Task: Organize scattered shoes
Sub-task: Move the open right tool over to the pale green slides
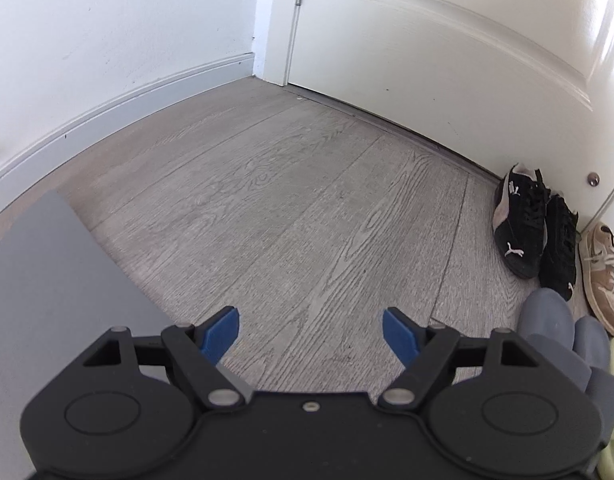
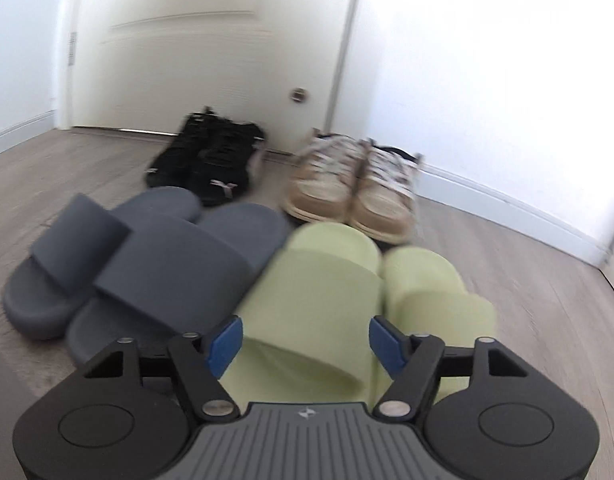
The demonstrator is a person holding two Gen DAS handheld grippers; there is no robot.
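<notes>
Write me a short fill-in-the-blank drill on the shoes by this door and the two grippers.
1. The black sneakers stand directly behind the ____ slides.
2. The tan sneakers stand behind the ____ slides.
3. The right gripper is open above a ____ slide.
4. The left gripper is open and holds ____.

Missing words: grey; green; green; nothing

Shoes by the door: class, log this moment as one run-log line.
left gripper open, empty | right gripper open over green slides | grey slides, black sneakers, tan sneakers paired
</notes>
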